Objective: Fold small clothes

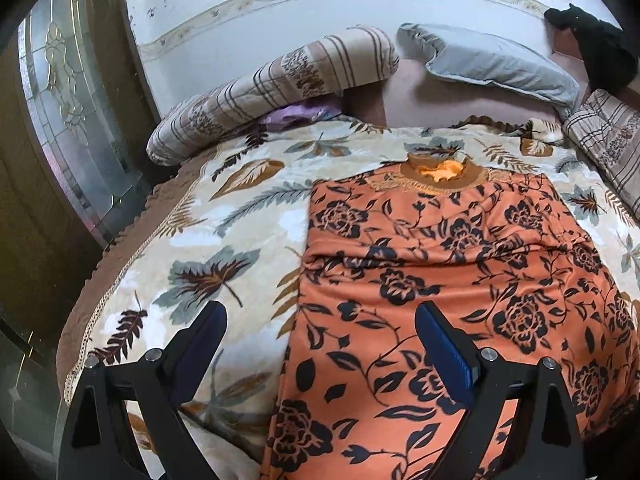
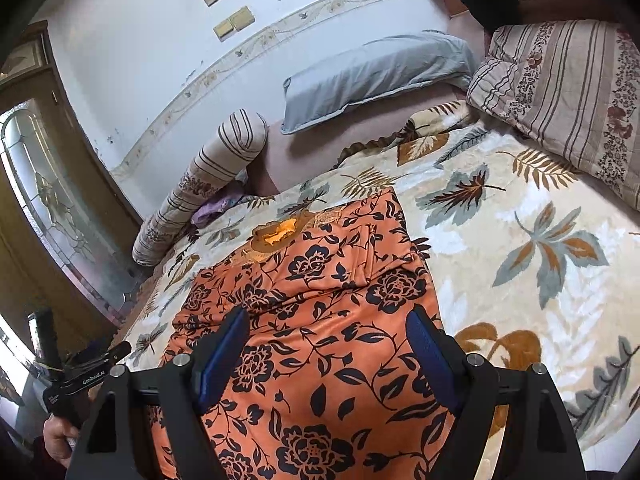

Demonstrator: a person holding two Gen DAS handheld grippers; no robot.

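An orange garment with black flowers (image 1: 440,280) lies flat on a leaf-patterned blanket (image 1: 224,216), collar at the far end, both sides folded in to a long strip. My left gripper (image 1: 320,320) hovers open over the garment's left edge near its lower part, nothing between its blue pads. In the right wrist view the same garment (image 2: 320,312) runs up the middle. My right gripper (image 2: 328,328) stands open above it, empty. At the lower left of that view the left gripper's body (image 2: 76,376) shows, held in a hand (image 2: 60,436).
A striped bolster (image 1: 272,88) and a grey pillow (image 1: 492,64) lie at the head of the bed against the wall. A striped quilt (image 2: 568,92) is at the right. A purple cloth (image 1: 296,114) is tucked under the bolster. A wooden glazed door (image 1: 64,120) stands at the left.
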